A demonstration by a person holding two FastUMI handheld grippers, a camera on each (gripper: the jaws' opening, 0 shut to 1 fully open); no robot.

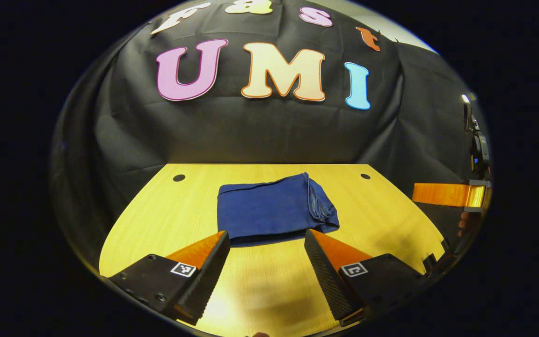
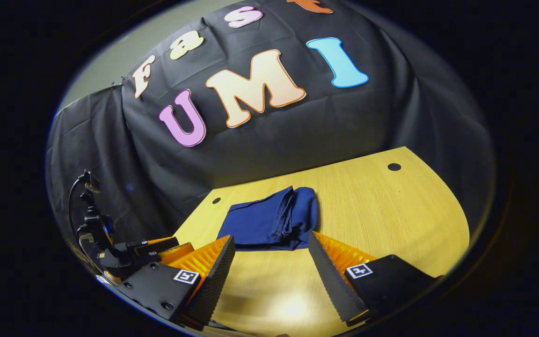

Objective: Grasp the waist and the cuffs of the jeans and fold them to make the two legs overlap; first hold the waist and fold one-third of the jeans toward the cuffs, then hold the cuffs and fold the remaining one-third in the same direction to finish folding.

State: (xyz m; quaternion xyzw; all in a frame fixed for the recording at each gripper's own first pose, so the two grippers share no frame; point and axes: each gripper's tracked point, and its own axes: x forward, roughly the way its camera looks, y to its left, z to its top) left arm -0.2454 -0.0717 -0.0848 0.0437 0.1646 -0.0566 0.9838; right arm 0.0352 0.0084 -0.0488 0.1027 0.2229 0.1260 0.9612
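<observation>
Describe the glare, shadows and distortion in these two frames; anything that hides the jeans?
Left gripper view: bright glare on the table between the fingers, fisheye bends the table's edges; the folded jeans are sharp and unobscured. Right gripper view: similar glare patch near the bottom, horizon tilted, jeans clear.

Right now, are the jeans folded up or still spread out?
Folded. The jeans lie as a compact layered bundle on the table, stacked edges showing along one side.
</observation>
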